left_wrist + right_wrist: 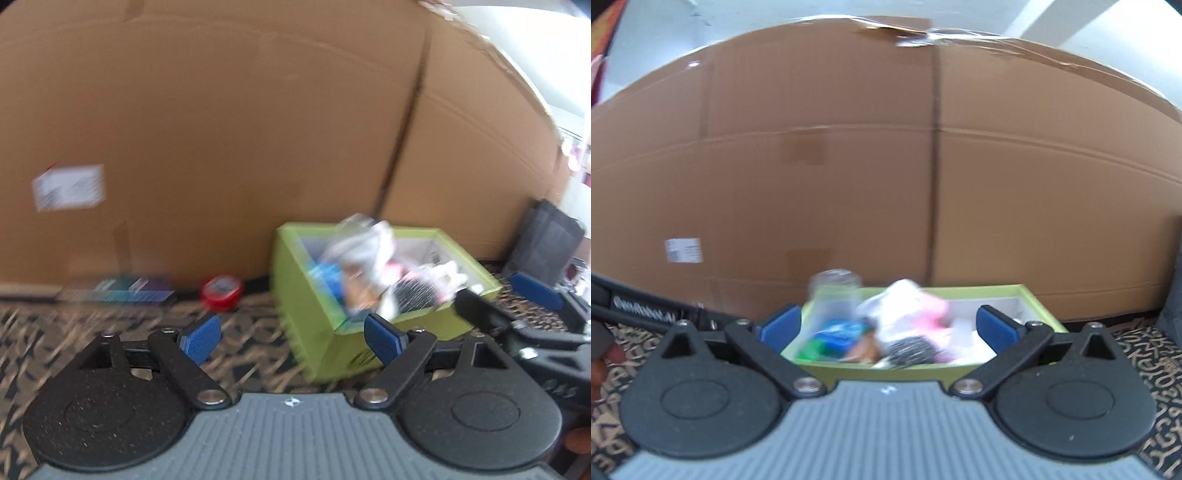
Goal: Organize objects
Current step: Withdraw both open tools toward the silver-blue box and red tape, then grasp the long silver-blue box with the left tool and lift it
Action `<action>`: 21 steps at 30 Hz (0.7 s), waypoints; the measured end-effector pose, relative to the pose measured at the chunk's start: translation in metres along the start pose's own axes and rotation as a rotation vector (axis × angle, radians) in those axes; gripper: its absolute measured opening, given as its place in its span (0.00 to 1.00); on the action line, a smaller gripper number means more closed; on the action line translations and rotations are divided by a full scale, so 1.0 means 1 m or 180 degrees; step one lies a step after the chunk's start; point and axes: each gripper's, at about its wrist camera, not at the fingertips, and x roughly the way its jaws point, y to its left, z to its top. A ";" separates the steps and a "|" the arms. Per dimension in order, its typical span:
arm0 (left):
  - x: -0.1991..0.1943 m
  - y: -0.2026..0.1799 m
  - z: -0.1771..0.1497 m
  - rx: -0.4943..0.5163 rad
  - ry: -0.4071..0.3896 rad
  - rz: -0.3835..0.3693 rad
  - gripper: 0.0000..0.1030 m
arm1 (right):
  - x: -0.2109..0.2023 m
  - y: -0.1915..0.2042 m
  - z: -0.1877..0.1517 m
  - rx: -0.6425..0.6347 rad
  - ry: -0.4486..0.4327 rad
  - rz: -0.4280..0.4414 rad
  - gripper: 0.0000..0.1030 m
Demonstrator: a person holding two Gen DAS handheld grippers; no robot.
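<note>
I am holding both my left fingers (293, 338) and right fingers (886, 326) apart and empty, eyeing the light, stiff green box (317, 332) by its rim.

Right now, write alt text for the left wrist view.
A green box filled with mixed items sits on patterned carpet against a big cardboard box. The open, empty left gripper points toward it; a red round object lies left.

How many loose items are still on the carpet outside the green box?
2. A red tape roll lies left of the green box, against the cardboard; a dark flat pack lies further left. Others may be hidden out of frame.
</note>
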 end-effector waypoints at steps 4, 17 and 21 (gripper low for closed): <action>-0.027 0.033 -0.027 -0.0146 0.0067 0.0246 0.85 | -0.016 0.033 -0.012 0.0003 0.0128 0.0256 1.00; -0.041 0.123 -0.045 -0.0627 0.0103 0.0722 0.85 | 0.010 0.138 -0.043 -0.0289 0.0647 0.0847 0.94; -0.024 0.144 -0.031 -0.0660 0.0094 0.0734 0.85 | 0.024 0.151 -0.042 -0.0354 0.0702 0.0878 0.93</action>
